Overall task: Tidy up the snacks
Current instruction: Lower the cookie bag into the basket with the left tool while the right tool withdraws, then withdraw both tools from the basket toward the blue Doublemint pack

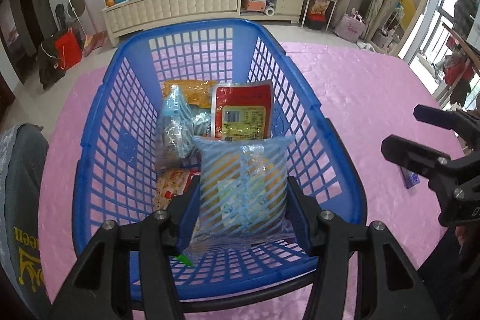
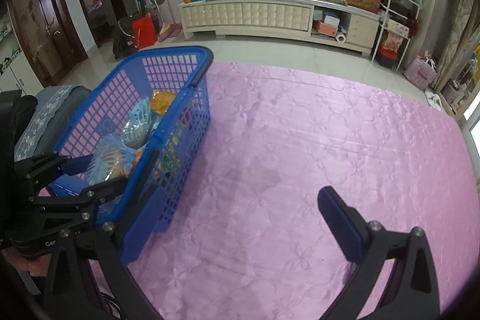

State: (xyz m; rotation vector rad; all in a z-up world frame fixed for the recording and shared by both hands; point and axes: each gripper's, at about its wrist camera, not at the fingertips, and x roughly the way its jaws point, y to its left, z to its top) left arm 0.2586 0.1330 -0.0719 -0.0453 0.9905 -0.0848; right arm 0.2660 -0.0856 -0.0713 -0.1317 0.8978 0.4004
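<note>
A blue mesh basket (image 1: 99, 122) stands on the pink tablecloth; it also shows in the right wrist view (image 2: 192, 62) at the left. My left gripper (image 1: 240, 194) is shut on a clear blue-striped snack bag (image 1: 243, 185) and holds it inside the basket's near end; the bag also shows in the right wrist view (image 2: 111, 161). Behind it lie a red packet (image 1: 241, 110), a clear blue bag (image 1: 175, 125), an orange packet (image 1: 192, 90) and a red-yellow packet (image 1: 172, 188). My right gripper (image 2: 237, 218) is open and empty over the cloth, right of the basket (image 1: 405, 134).
The pink tablecloth (image 2: 315, 140) covers the table to the right of the basket. A small purple item (image 1: 410, 180) lies on the cloth by the right gripper. A grey cushion (image 1: 21, 170) sits at the table's left. A cream cabinet (image 2: 255, 14) stands far behind.
</note>
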